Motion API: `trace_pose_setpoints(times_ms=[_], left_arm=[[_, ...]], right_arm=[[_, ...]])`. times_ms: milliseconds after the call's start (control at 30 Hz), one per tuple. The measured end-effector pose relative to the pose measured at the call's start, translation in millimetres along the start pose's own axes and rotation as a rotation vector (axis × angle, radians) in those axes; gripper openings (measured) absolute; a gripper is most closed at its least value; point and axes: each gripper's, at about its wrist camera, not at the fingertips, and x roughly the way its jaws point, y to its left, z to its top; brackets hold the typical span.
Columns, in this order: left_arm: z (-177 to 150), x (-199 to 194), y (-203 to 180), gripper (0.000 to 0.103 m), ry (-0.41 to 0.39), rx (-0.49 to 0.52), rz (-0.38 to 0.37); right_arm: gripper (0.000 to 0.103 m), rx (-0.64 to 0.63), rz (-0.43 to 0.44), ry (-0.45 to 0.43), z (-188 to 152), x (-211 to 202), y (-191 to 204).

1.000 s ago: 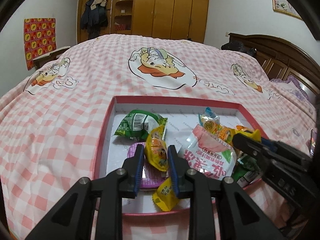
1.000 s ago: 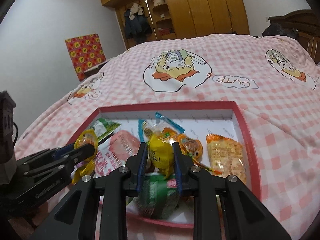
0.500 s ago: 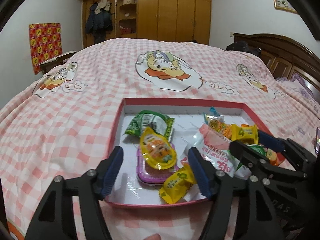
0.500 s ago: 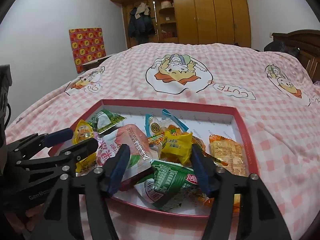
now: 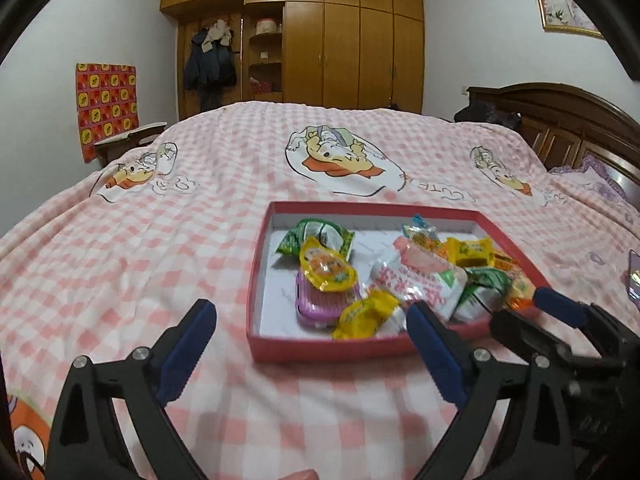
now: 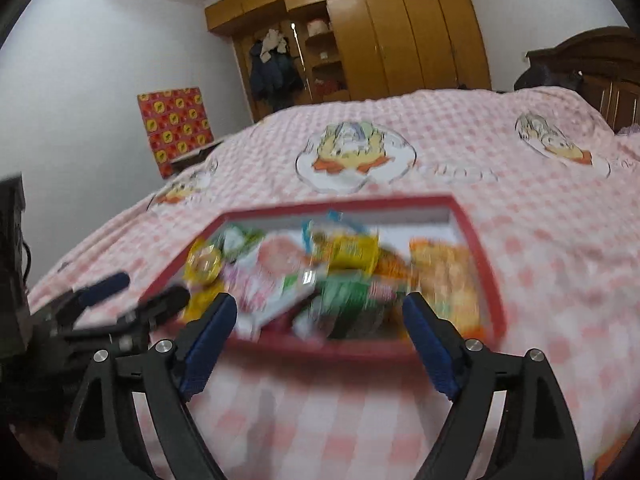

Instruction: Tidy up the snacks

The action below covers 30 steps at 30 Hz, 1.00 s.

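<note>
Both claws have let go and drawn back: left gripper (image 5: pixel 310 344) and right gripper (image 6: pixel 318 338) gape empty at frame bottom, leaving the crinkly snack packets (image 5: pixel 420 280) piled in the red-rimmed cardboard tray (image 5: pixel 256 288), centre frame.

Support surface is a bed (image 5: pixel 168 248) with a pink-and-white checked cover printed with cartoon bear figures and "CUTE" lettering. Directly on it: one shallow red box (image 5: pixel 320 350) with a white interior, filled with snack packets, sitting flat near the front edge of the bed, right of centre in the left wrist view. Same box (image 6: pixel 486 280) shows motion-blurred in the right wrist view.
</note>
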Motion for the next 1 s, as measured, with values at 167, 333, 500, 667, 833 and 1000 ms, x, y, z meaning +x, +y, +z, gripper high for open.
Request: trace_pose_setpoints(times_ms=[167,333,500,667,833,1000], left_arm=[[-8.9,-6.9,0.8,0.099,0.016,-0.003,-0.024],[-13.9,-10.2,-3.8,0.1,0.005,0.01,0.011],[-15.6,-14.3,0.9,0.101,-0.006,-0.015,0.004],[-15.3,-14.1,2.1,0.101,-0.006,-0.016,0.005],[-15.0,-13.9,2.6,0.101,-0.006,-0.014,0.001],[-15.4,-13.5,1.9,0.101,-0.005,-0.014,0.003]], right_arm=[[0.09,-0.089,-0.032,-0.082,-14.0,-30.5,17.8],[0.09,-0.122,-0.03,-0.069,-15.8,-27.6,24.8],[0.09,-0.126,-0.027,-0.088,-15.7,-30.9,25.7],[0.09,-0.125,-0.027,-0.083,-15.7,-30.2,25.9],[0.091,-0.123,-0.027,-0.082,-15.9,-30.3,25.8],[0.091,-0.125,-0.027,-0.083,-15.6,-29.9,25.2]])
